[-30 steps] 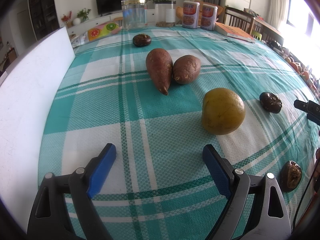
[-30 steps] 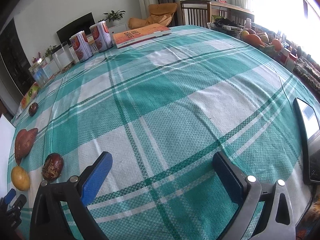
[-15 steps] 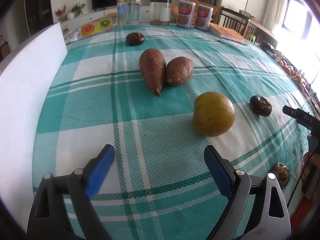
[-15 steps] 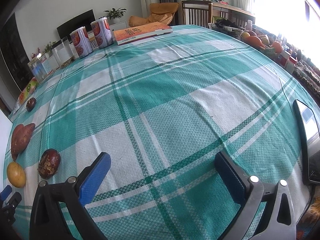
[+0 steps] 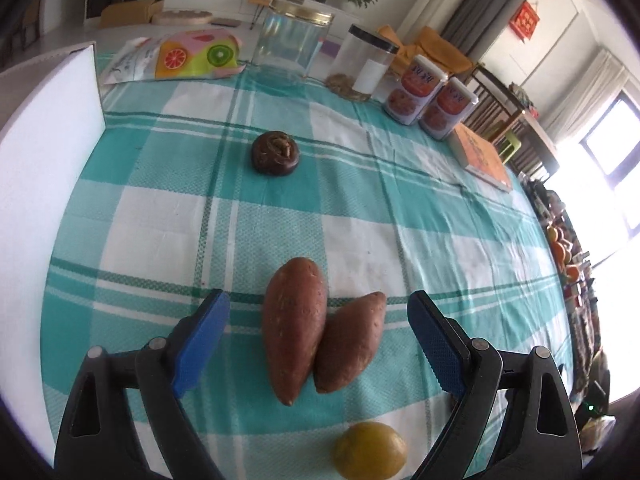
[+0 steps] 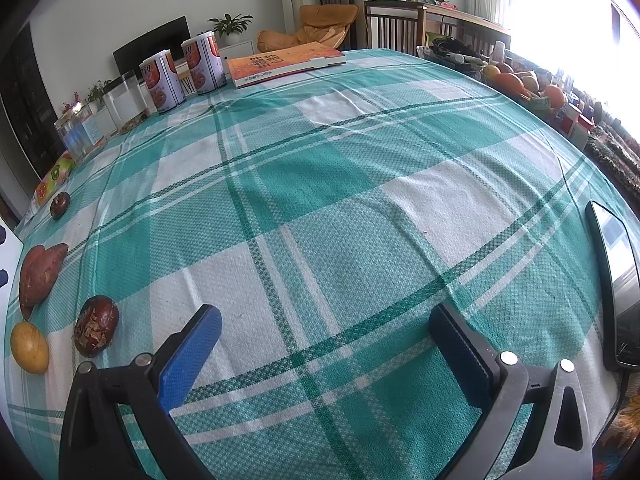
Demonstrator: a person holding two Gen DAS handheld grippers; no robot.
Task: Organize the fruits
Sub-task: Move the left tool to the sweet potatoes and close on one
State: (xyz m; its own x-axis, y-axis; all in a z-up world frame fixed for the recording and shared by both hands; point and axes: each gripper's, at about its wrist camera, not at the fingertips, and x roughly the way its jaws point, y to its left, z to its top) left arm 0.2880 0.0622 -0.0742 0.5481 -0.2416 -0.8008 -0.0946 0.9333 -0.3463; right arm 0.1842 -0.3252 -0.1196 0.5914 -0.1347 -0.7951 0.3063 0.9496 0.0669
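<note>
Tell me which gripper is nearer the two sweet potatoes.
Left. The left gripper has its open jaws on either side of the sweet potatoes, not touching them. The right gripper is over bare tablecloth, with the potatoes far to its left.

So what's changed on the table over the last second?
The left gripper swung from the yellow fruit toward the two sweet potatoes, which now lie between its open jaws, ungripped. No fruit moved. The right gripper stayed open over bare tablecloth.
</note>
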